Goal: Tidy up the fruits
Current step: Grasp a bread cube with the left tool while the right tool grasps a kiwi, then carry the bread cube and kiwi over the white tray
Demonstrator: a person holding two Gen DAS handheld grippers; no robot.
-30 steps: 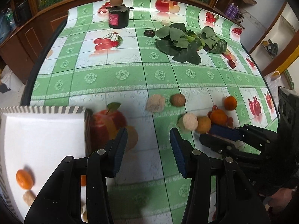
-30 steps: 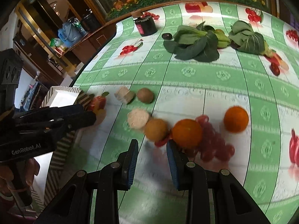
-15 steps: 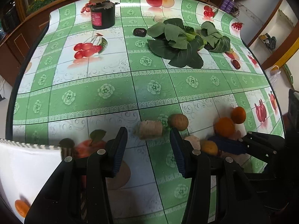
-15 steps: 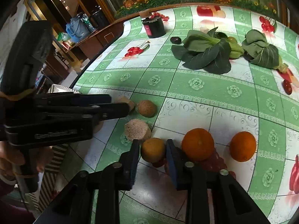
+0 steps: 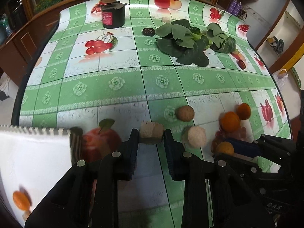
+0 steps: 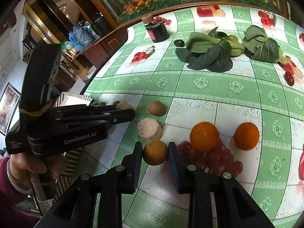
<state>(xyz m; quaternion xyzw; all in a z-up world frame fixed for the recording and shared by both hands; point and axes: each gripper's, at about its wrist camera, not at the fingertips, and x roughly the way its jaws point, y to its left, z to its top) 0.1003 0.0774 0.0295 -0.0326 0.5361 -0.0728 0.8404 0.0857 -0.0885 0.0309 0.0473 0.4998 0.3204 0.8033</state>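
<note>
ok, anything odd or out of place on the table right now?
Nothing spilled or damaged. Only oddity: leafy greens and a dark jar share the table with the fruit. Left gripper is shut on a tan chunk, right gripper on a small orange fruit.

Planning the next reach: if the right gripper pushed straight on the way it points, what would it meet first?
The small yellowish fruit already clamped in the right gripper leads; beyond it, probably the pale round piece, though depth is unclear.

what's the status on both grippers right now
Left gripper just closed on the tan chunk. Right gripper shut on the small orange. White box close by, nothing blocking.
</note>
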